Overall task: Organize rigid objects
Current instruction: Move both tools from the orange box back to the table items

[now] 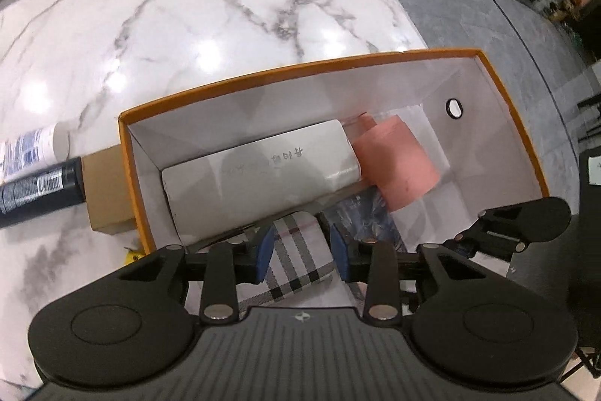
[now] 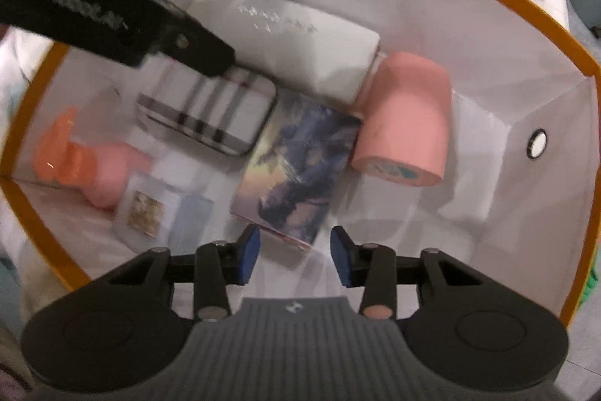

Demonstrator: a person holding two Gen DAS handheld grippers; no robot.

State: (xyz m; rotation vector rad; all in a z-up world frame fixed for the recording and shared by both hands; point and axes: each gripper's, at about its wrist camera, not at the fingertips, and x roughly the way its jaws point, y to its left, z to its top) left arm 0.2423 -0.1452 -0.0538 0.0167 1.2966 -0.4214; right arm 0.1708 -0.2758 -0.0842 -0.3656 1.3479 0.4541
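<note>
**A:** Plaid case point(image 1: 296, 250) sits between the left gripper point(image 1: 300, 252) pads, low inside the orange-rimmed box point(image 1: 129, 175). Pads look to flank it with slivers of gap, so I read it as placed, not pinched. Can't be sure about contact.

**B:** Right wrist view agrees: plaid case point(image 2: 210, 111) lies flat on the box floor, left gripper's finger over its far edge. Right gripper point(image 2: 295, 252) is spread and holds nothing, hovering just before the painted-cover box point(image 2: 296, 168).

**A:** So the step is deposit. What else is in there?

**B:** Near: small framed card point(image 2: 146, 209) and a pink pump bottle point(image 2: 86, 168) lying down. Mid: painted-cover box touching the plaid case. Far: pink cylinder point(image 2: 405, 123) on its side, white carton point(image 2: 296, 36) against the back wall.

**A:** Still outside on the marble table point(image 1: 188, 25): dark spray can point(image 1: 37, 190), white tube point(image 1: 33, 149), brown carton point(image 1: 107, 190) just beside the box wall.

**B:** Next move, I'd judge: lift the left straight up clear of the rim, then go for the cans. They'll roll; grip across the body.
</note>
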